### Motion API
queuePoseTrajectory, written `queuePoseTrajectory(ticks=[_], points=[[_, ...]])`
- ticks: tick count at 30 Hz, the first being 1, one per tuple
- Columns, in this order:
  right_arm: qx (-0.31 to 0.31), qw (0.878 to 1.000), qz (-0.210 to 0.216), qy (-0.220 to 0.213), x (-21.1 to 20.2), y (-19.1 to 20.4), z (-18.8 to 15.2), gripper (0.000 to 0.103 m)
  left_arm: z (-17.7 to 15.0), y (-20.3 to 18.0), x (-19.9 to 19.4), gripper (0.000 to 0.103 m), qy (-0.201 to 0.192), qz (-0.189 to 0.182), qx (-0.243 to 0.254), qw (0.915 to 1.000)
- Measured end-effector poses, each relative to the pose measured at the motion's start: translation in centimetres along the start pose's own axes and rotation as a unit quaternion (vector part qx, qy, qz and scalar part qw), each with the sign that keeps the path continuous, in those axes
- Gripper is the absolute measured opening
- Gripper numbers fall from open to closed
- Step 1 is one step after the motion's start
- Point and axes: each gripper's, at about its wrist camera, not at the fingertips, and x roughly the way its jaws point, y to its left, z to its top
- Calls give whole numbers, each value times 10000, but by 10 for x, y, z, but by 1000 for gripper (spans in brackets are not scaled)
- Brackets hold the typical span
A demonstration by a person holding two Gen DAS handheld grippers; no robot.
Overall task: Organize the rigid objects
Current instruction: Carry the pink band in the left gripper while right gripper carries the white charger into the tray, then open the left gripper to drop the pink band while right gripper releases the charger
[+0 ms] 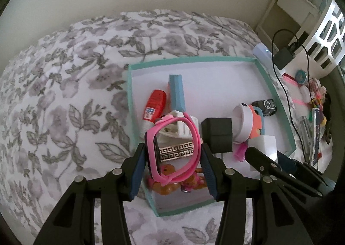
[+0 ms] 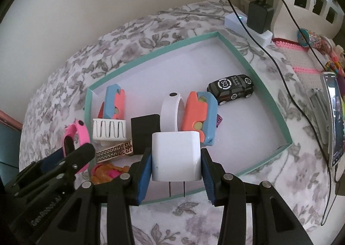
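Between its blue pads my left gripper (image 1: 172, 147) is shut on a pink wristwatch (image 1: 194, 137), which hangs over the near left corner of a teal-rimmed shallow box (image 1: 192, 59). My right gripper (image 2: 176, 151) is shut on a white charger cube (image 2: 175, 154), prongs toward me, over the box's near edge (image 2: 269, 98). Inside the box lie a black cube (image 2: 144, 132), a white band (image 2: 170, 113), an orange-and-blue toy (image 2: 200, 113), a black toy car (image 2: 232, 88), a red bottle (image 1: 155, 104), a white ribbed piece (image 2: 108, 130) and a patterned strip (image 1: 176, 152).
The box sits on a floral bedspread (image 1: 64, 94). Behind it is a white power strip (image 2: 241, 24) with a black adapter (image 2: 259, 16) and a cable trailing right. A phone (image 2: 335, 119) and small colourful items lie at the right.
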Motion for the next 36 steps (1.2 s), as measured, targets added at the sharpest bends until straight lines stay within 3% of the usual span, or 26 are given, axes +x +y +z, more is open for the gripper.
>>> queuePoseTrajectory(ticks=[16, 20, 28, 36], points=[[-74, 9995, -122, 278, 15, 2, -4, 46, 2, 2, 12, 52, 171, -199, -10, 9997], [-69, 9994, -150, 294, 16, 2, -3, 46, 2, 4, 12, 56, 188, -184, -46, 9996], [-45, 9997, -157, 206, 13, 1, -3, 56, -2, 10, 8, 60, 179, -255, -69, 9995], [-105, 9997, -155, 146, 10, 5, -4, 57, -6, 23, 2, 60, 148, -314, -263, 9991]])
